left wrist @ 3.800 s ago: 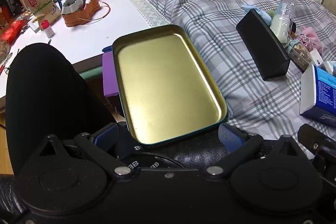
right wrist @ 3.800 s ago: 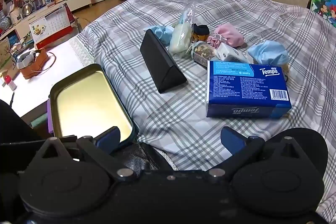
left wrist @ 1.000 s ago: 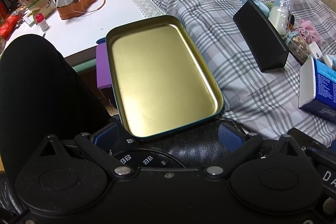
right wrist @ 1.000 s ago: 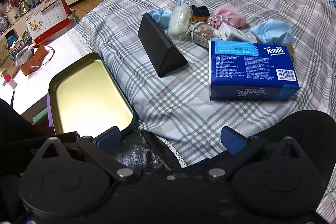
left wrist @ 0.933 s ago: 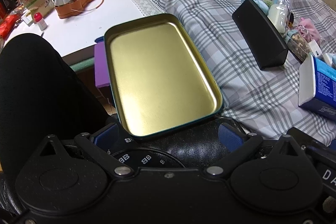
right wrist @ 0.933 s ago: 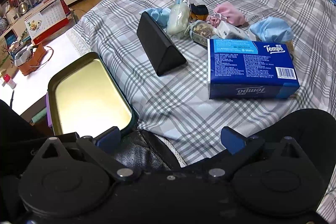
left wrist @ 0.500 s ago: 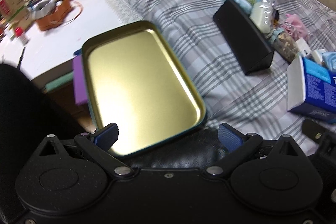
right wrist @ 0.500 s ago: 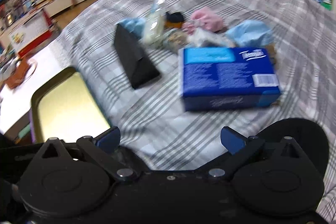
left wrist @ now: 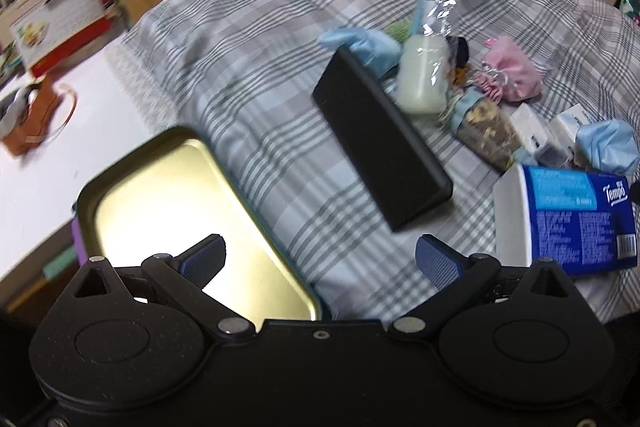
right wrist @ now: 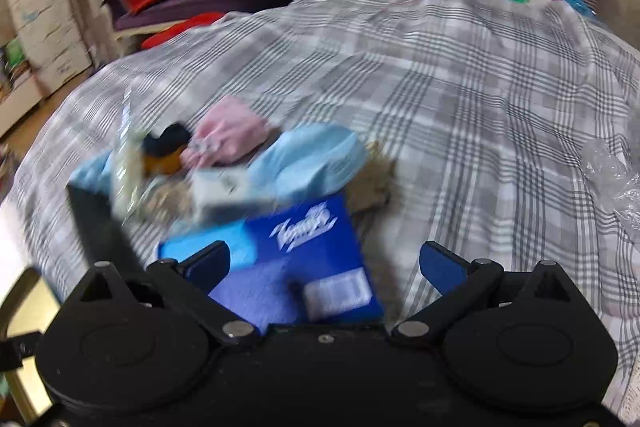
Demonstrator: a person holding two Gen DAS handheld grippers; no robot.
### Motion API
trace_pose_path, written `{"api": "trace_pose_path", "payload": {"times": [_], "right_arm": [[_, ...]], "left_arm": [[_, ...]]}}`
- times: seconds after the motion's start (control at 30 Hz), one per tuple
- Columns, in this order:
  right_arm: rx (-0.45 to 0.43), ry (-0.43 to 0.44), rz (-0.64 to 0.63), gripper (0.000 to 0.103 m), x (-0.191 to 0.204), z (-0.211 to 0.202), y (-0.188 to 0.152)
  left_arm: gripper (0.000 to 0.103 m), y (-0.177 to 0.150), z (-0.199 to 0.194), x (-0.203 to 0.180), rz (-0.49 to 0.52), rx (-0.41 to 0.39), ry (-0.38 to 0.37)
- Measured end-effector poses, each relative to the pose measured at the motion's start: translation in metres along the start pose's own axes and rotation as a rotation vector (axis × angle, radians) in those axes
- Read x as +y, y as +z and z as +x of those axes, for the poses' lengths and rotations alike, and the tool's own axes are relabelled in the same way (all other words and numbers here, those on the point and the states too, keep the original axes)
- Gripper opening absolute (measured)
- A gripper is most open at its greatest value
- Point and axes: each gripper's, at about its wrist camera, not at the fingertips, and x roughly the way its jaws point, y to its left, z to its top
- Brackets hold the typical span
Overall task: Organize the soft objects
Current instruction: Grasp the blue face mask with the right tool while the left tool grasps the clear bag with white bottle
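Mostly bare checked bedspread (right wrist: 480,99) stretches beyond and to the right of the blue tissue box (left wrist: 576,219), giving free room on that side. Left of the tissue box lies a long black case (left wrist: 380,143), and further left a gold tray (left wrist: 168,195) sits at the bedspread's edge beside a white table (left wrist: 80,115). Behind the tissue box the soft things are heaped close together: a pink pouch (left wrist: 514,71), a light blue cloth (left wrist: 608,147), another blue cloth (left wrist: 368,43) at the case's far end, and a clear-wrapped bottle (left wrist: 424,75).

The left gripper (left wrist: 320,259) is spread wide and holds nothing, poised over the tray's near corner and the bedspread. The right gripper (right wrist: 324,263) is likewise wide apart and empty, hovering low just above the tissue box, pointing toward the blurred heap.
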Motion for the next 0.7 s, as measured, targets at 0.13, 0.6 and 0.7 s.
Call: {"api": "trace_pose_path", "payload": {"times": [0.13, 0.6, 0.7], "right_arm": [[0.012, 0.006, 0.045, 0.102, -0.004, 0.023, 0.025], [0.117, -0.074, 0.118, 0.058, 0.008, 0.115, 0.045], [0.04, -0.055, 0.131, 0.05, 0.0, 0.108, 0.043]], "left_arm": [[0.098, 0.024, 0.012, -0.01, 0.023, 0.008, -0.026], [0.098, 0.098, 0.048, -0.045, 0.136, -0.022, -0.035], [0.098, 0.107, 0.065, -0.052, 0.155, 0.004, -0.027]]}}
